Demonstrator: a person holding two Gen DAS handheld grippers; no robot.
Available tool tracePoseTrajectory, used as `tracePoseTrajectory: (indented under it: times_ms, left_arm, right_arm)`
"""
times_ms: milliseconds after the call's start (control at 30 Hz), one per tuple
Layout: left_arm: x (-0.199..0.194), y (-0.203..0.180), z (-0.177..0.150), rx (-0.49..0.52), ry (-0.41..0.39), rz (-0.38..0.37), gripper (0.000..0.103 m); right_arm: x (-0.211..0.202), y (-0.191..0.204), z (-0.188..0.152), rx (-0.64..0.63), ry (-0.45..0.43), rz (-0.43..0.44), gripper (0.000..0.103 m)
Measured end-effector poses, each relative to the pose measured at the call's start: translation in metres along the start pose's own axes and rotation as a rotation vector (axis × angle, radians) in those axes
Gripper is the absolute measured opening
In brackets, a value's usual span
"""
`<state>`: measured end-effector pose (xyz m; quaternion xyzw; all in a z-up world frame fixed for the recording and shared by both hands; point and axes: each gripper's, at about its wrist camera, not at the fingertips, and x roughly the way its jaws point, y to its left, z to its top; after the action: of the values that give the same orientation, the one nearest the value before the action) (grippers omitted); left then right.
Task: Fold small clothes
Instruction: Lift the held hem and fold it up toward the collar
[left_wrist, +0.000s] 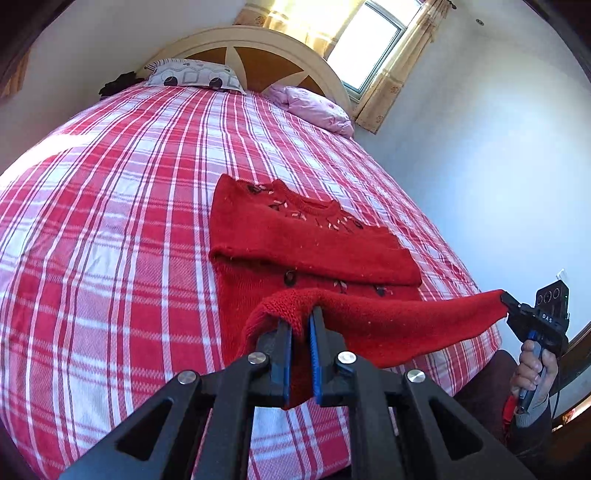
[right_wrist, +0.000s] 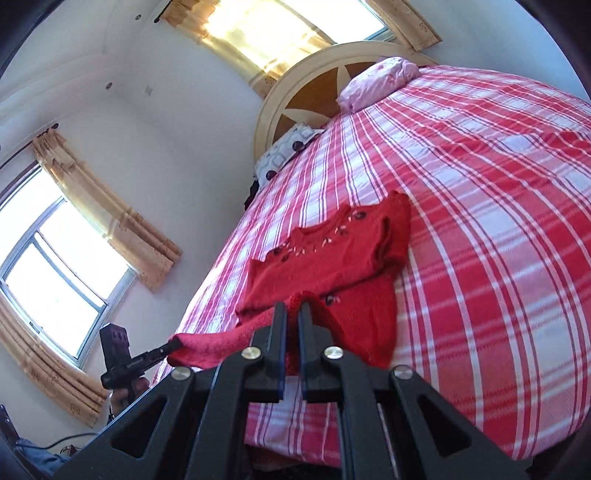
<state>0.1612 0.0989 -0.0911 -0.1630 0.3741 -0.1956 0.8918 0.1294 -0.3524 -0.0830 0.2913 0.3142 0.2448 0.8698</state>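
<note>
- Red sweater (left_wrist: 306, 236) at centre of the left wrist view, flat on the plaid bedspread (left_wrist: 110, 221); sleeves already folded across the chest, neckline toward the headboard (left_wrist: 258, 48) at upper centre.
- Bottom hem raised off the bed, stretched as a band from lower centre to the right edge of the frame.
- Left gripper (left_wrist: 301, 321), lower centre: clamped tight on one corner of the hem, knit bunched between the blue pads.
- Right gripper (left_wrist: 508, 301), right edge, hand (left_wrist: 533, 373) beneath it: closed on the opposite corner of the hem. Same gripper (right_wrist: 291, 314) in its own view at lower centre, shut on red knit.
- Left gripper seen again at lower left of the right wrist view, pinching the hem end.
- Step in hand, by judgement: bottom-to-top fold, hem lifted and held taut between both corners.
- Next move, by judgement: both corners carried level toward the neckline, hem kept straight and laid over the folded sleeves, release only once flat.
- Pillows (left_wrist: 195, 75) at the upper edge, well apart from the sweater.
</note>
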Motion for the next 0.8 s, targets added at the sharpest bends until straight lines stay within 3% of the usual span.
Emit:
tracePoseTrajectory:
  times_ms: [300,800]
  left_arm:
    - [0.019,0.003,0.057,-0.003,-0.039,0.007,0.008]
    - [0.093,0.031,0.129,-0.059,0.007,0.012,0.008]
  right_arm:
    - [0.028,-0.002,0.057,-0.003,-0.033,-0.018,0.008]
    - [0.107,-0.032,0.115,0.045,0.007,-0.076,0.008]
